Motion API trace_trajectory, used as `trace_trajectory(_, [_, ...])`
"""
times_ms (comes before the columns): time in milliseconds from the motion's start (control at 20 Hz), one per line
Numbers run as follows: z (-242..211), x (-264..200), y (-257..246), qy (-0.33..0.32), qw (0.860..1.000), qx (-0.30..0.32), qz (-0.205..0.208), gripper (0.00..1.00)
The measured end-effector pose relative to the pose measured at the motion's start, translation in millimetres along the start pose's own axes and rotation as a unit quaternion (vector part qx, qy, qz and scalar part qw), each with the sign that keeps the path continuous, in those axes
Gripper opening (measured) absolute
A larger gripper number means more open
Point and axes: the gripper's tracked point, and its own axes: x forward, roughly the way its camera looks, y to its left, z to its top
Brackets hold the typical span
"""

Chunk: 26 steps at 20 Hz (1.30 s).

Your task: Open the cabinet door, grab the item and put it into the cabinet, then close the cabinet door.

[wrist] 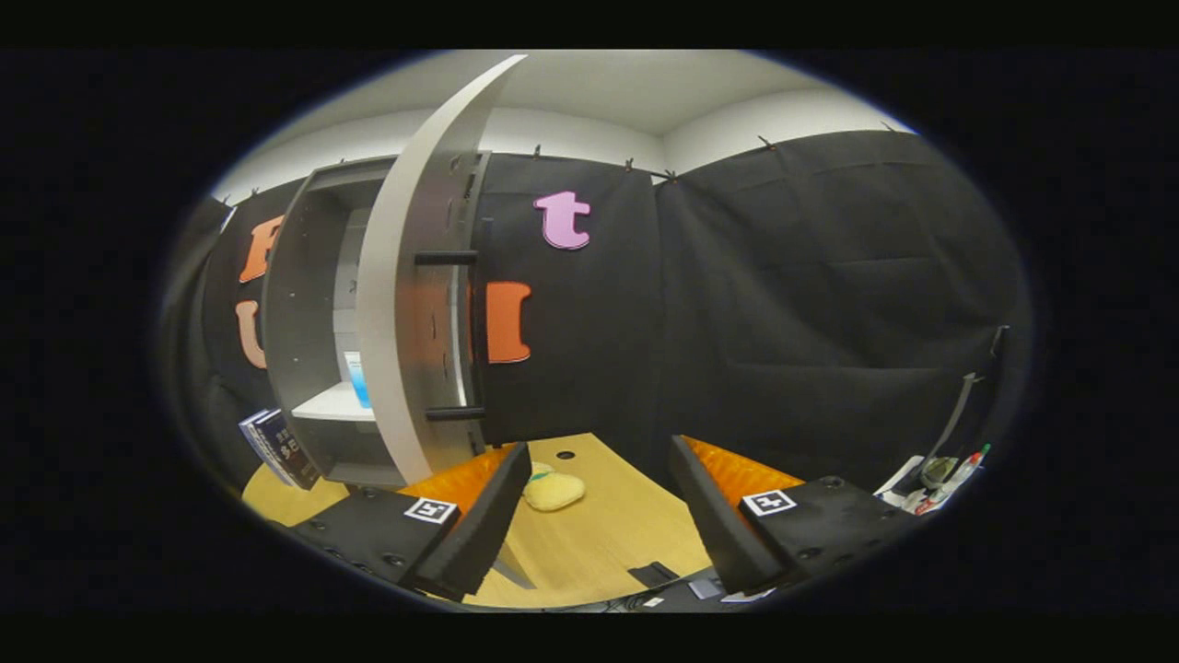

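Gaping wide, the tongs (pixel 599 516) hold nothing; the yellow plush item (pixel 554 490) lies on the bench (pixel 608 543) just ahead between the fingers, beside the cabinet (pixel 304 304), whose door (pixel 405 304) stands open.

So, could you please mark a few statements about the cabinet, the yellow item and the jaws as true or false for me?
1. The cabinet door stands open. True.
2. The gripper is shut on the yellow item. False: the jaws are open and empty; the item lies on the wooden table, just ahead between them.
3. Books lean beside the cabinet. True.
4. The yellow item sits on the cabinet shelf. False: it is on the table.
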Motion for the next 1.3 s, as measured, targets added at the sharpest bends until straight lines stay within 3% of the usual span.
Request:
trace_trajectory(500, [-2.1, -2.6, 25.9, 0.003, 1.000, 0.005, 0.010, 0.94])
trace_trajectory(1300, [-13.1, -23.2, 155.0, 0.008, 0.996, 0.017, 0.082, 0.94])
